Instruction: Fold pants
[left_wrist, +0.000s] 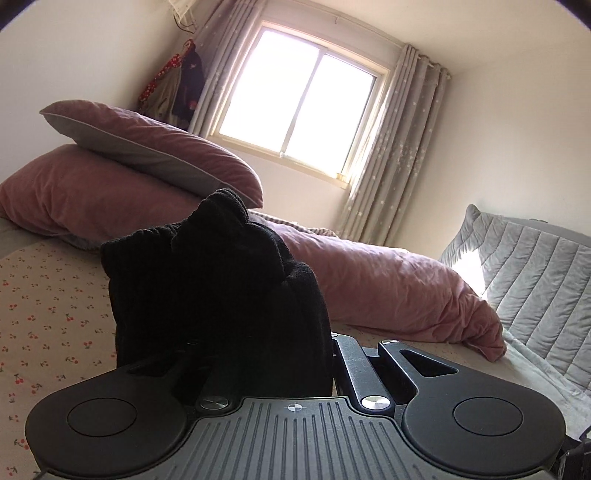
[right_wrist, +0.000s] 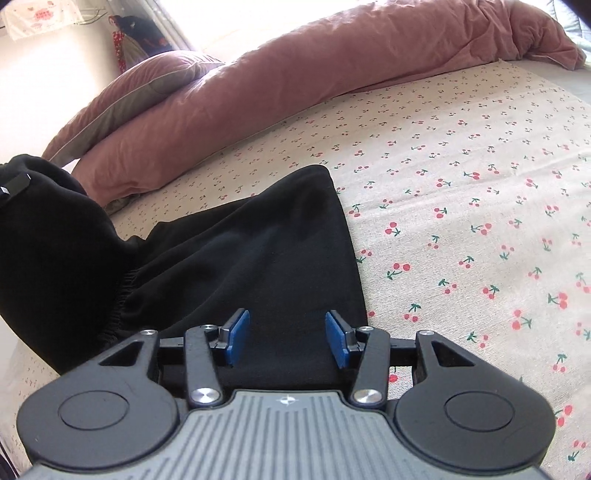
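The left gripper (left_wrist: 236, 354) was pinching a raised bunch of the black pants (right_wrist: 258, 251); the rest lay on the bed (right_wrist: 461, 184). The right gripper (right_wrist: 287, 338) stood spread above the cloth, gripping nothing.

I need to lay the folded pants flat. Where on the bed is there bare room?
The cherry-print sheet lies bare between the black pants and the pink duvet. Toward the pink pillows and the grey quilt it is crowded.
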